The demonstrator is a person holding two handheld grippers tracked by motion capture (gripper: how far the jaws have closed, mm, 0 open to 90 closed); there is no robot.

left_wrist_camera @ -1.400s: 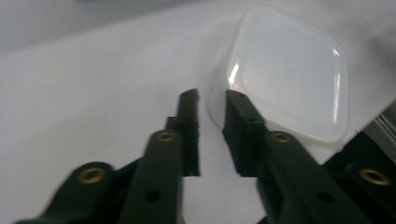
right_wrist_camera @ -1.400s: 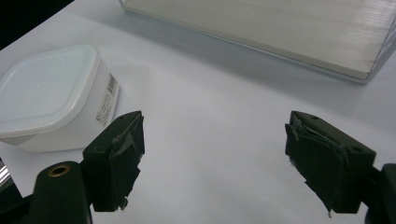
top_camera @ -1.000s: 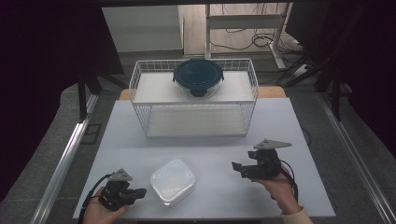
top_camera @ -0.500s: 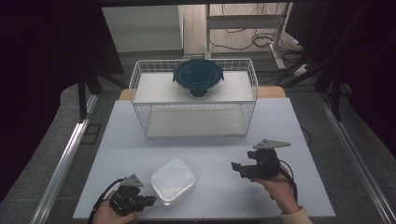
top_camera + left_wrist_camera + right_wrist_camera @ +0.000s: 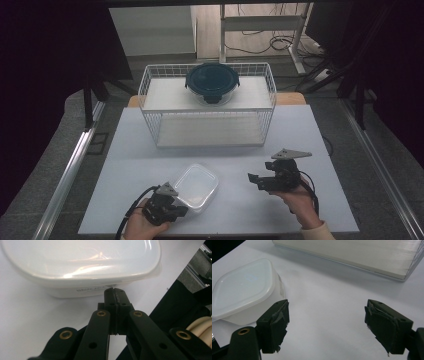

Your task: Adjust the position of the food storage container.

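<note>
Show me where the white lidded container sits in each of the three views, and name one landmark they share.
High view: white lidded container at lower centre of the white table, beside the shut left gripper.
Left gripper view: container across the top, just beyond the closed jaw tips.
Right gripper view: container at left, above the left jaw of the open right gripper.
Shared landmark: the white tabletop.
</note>
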